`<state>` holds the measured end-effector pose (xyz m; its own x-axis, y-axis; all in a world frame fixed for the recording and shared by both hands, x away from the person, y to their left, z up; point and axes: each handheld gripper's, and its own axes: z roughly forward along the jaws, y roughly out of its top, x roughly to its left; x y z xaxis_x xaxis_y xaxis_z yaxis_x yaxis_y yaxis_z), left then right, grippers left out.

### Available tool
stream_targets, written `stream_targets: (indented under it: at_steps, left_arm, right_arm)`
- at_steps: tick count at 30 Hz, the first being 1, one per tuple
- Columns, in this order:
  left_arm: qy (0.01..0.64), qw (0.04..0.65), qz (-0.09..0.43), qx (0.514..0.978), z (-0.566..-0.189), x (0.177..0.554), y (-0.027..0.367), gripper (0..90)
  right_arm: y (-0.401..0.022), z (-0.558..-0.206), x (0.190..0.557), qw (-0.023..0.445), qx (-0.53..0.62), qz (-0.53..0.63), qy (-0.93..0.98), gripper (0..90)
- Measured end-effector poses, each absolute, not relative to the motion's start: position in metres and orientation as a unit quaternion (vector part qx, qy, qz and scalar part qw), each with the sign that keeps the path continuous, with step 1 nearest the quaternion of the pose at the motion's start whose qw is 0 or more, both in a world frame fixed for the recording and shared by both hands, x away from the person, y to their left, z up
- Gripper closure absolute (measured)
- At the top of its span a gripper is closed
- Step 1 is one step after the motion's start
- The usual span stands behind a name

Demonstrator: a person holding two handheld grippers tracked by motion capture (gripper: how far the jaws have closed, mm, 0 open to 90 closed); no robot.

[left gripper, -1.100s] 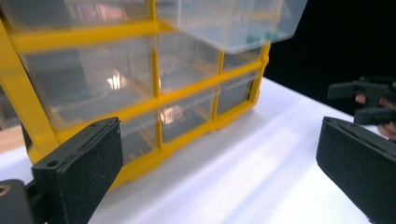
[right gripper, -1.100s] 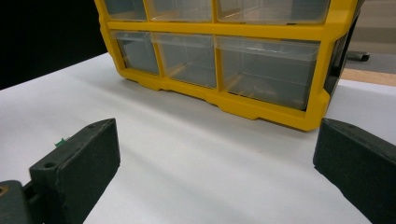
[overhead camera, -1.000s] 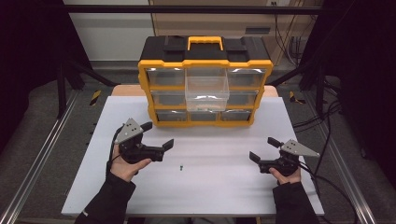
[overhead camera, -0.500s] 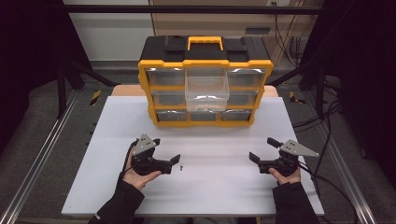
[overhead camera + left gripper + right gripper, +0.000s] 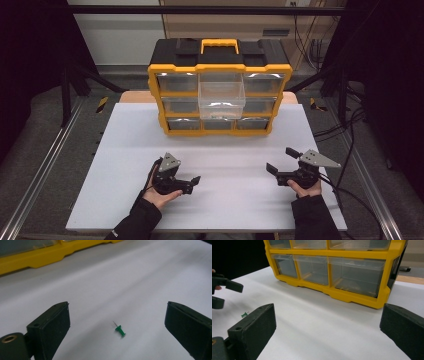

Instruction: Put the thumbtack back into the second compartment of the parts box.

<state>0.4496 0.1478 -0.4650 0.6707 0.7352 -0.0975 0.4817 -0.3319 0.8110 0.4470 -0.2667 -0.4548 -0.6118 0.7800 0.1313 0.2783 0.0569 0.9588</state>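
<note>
While both grippers' jaws gape | one green pushpin (image 5: 120, 331) | one drawer cabinet (image 5: 220, 85)

We see pushpin (image 5: 120, 331) on table (image 5: 230, 150) between our left gripper's (image 5: 192, 182) jaws | organizer (image 5: 220, 85) behind | right gripper (image 5: 282, 162) well right.

No readable text, labels, brands or numbers anywhere. The yellow-and-black drawer organizer (image 5: 220, 87) shows no legible logo or marking, and the yellow-black hazard tape (image 5: 102, 104) on the floor carries only stripes, no lettering.
</note>
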Motion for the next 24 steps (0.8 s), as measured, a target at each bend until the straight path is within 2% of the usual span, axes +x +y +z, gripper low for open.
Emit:
stream_targets:
  at_steps: [9,20,24]
  left_arm:
    - [0.399,0.403,0.14,0.812,-0.479,0.449,0.137,19.2]
    - [0.422,0.401,0.137,0.801,-0.481,0.445,0.135,48.9]
    - [0.422,0.394,0.136,0.805,-0.483,0.444,0.132,55.5]
  right_arm:
    - [-0.267,-0.455,0.447,0.22,0.383,0.57,0.693,0.9]
    - [-0.267,-0.455,0.447,0.22,0.382,0.57,0.693,0.9]
    - [-0.267,-0.455,0.447,0.219,0.382,0.571,0.693,0.9]
